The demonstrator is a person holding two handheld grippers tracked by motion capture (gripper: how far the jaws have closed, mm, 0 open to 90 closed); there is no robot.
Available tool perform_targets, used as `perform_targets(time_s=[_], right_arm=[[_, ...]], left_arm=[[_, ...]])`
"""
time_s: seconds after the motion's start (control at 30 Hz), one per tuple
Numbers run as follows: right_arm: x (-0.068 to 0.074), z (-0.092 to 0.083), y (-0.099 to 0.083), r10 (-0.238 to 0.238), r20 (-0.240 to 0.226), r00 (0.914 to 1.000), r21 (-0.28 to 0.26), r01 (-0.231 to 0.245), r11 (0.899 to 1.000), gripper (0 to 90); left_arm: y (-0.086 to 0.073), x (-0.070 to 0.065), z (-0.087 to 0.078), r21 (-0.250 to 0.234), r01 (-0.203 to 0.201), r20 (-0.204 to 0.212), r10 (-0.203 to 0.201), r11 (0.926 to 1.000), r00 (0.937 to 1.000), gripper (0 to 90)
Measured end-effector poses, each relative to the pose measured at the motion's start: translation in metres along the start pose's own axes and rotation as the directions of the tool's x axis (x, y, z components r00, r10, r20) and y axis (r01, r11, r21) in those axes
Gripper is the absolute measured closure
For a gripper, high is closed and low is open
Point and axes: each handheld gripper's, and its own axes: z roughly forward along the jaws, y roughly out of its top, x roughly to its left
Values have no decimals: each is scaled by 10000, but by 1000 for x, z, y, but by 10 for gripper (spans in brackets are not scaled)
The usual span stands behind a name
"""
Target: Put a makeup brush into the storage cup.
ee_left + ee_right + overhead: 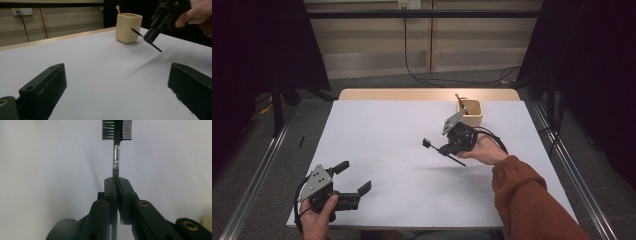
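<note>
My right gripper [446,148] hovers above the white table [382,150] right of centre, shut on a slim black brush-and-comb tool [427,144]. In the right gripper view its jaws [116,181] clamp the handle below a silver ferrule, and the comb-and-bristle head [117,130] points away over the sheet. The left gripper view shows that gripper [152,35] lifted off the table, with the tool's thin tail [155,46] sticking out below it. My left gripper [353,177] rests at the near left corner, open with nothing between its fingers [45,87].
A beige square cup [472,114] stands near the far edge, just behind my right gripper, with a wooden stick [459,101] in it; the cup [127,28] also appears in the left gripper view. Metal rails run along both sides of the table.
</note>
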Motion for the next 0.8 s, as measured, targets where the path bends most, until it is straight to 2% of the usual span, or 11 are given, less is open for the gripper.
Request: perform_targets(time_s=[0.03,0.07,0.33,0.4,0.53,0.57,0.6,0.67,0.7,0.73,0.8], right_arm=[[0,-2,0,138,11,9999,-460,-137,9988,862],[0,-3,-1,179,-45,9998,-604,-181,9980,863],[4,-7,-4,728,96,9973,-1529,-705,9857,862],[4,-7,-5,732,124,9972,-1619,-703,9843,862],[3,-10,-10,1044,59,9945,-2365,-1000,9665,862],[3,-10,-10,1044,59,9945,-2365,-1000,9665,862],[4,-12,-11,1204,86,9927,-2700,-1137,9561,862],[3,-15,-12,1383,171,9902,-3028,-1266,9446,862],[4,-17,-13,1470,134,9890,-3295,-1344,9345,862],[4,-17,-13,1470,134,9890,-3295,-1344,9345,862],[6,-20,-13,1621,126,9867,-3759,-1455,9152,862]], left_arm=[[0,0,0,-6,26,-10,-26,10000,10000,19],[0,0,0,-15,39,-18,-39,10000,10000,19],[0,0,0,-24,27,-16,-27,10000,10000,19],[0,0,-1,-24,28,-14,-28,10000,10000,19],[0,0,0,-5,25,-19,-25,10000,10000,19],[0,0,0,-5,25,-19,-25,10000,10000,19],[0,1,0,-17,84,-27,-84,10000,10000,19],[0,1,0,-20,42,-24,-42,10000,10000,18],[0,1,0,13,28,-46,-28,10000,10000,18],[0,1,0,13,28,-46,-28,10000,10000,18],[0,0,0,16,11,-45,-11,10000,10000,18]])
